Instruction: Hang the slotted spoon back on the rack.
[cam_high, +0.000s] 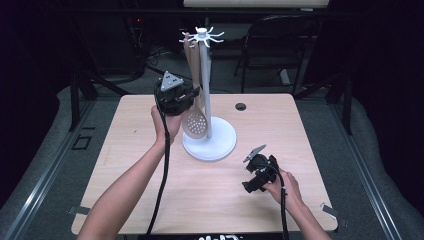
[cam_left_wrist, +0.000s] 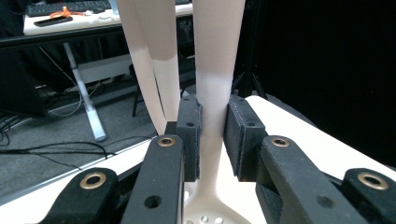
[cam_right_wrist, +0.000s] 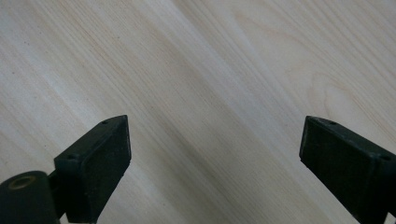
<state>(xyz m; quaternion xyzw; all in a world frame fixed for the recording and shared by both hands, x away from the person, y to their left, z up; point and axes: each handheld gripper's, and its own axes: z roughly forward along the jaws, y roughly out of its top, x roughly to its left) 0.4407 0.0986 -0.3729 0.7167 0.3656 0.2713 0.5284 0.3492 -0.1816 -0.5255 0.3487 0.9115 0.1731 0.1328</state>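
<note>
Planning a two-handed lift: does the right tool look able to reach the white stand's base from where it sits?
Probably yes: the right tool, jaws open, sits near the stand's base, bare table between them.

High view: above the near edge, looking forward and down over the whole desk (cam_high: 150, 190). Left gripper view: very close, facing level past the slotted spoon (cam_left_wrist: 212, 116) seen from above too. Right gripper view: close over bare desk, facing down.

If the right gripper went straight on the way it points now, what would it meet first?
The right gripper looks down, jaws wide open with nothing between them, at the bare wooden table. It would most likely meet the tabletop first; how near it is cannot be judged.
</note>
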